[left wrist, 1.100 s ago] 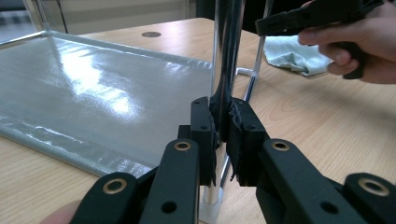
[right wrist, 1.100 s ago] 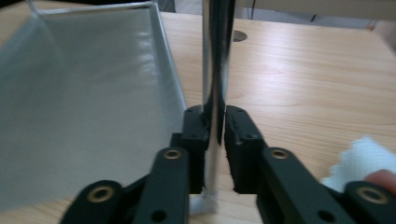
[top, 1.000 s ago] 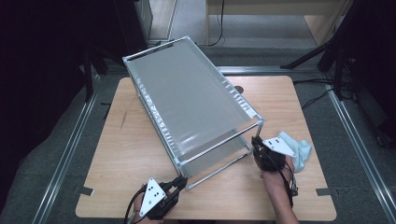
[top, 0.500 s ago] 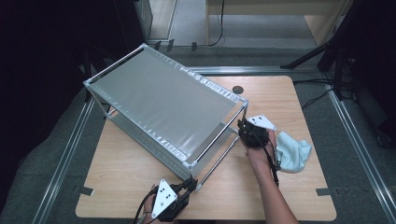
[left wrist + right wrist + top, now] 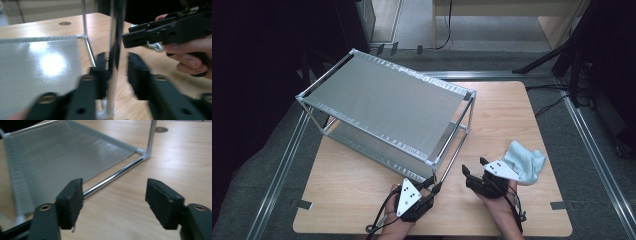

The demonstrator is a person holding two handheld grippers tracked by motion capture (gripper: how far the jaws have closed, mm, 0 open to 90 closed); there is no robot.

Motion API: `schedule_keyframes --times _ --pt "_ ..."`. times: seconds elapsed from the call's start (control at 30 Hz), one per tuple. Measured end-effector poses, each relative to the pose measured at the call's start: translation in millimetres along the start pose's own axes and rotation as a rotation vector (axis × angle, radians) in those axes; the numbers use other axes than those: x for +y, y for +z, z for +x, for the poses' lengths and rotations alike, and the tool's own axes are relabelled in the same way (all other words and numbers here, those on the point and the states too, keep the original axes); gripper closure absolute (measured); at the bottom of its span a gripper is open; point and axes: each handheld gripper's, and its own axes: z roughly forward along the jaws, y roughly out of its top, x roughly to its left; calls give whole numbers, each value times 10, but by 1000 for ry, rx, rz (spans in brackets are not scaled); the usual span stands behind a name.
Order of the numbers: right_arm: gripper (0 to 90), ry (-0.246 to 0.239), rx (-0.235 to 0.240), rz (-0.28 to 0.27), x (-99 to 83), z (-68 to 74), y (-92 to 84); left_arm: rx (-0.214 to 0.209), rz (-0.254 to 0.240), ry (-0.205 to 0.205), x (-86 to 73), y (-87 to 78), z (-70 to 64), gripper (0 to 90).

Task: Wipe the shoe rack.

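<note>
Wooden table (image 5: pixel 522 115), rack (image 5: pixel 387 100), cloth (image 5: pixel 524 160) seen from high view

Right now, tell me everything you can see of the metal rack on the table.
The rack is a two-tier frame of thin chrome-looking tubes joined by pale corner pieces, with a matte grey sheet stretched across each tier. It stands upright on the wooden table, set at an angle to its edges, its far left corner overhanging. The left hand-held gripper has its jaws, which have just been opening, around the near corner post, seemingly no longer clamped. The right hand-held gripper is open and clear of it.
</note>
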Motion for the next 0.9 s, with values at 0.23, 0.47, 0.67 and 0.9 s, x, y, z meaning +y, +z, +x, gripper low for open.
schedule_keyframes --times 0.23,0.47,0.67,0.9 --pt "140 -8 88 11 -61 292 -148 6 24 -10 -53 -274 139 459" --pt "125 -87 193 -33 6 802 -209 113 68 -43 -190 -724 573 409" --pt "423 -113 199 -52 -7 1031 -126 221 53 -124 -281 -910 888 409" --pt "716 -121 185 -41 -49 1012 -57 274 45 -153 -298 -997 1074 414"
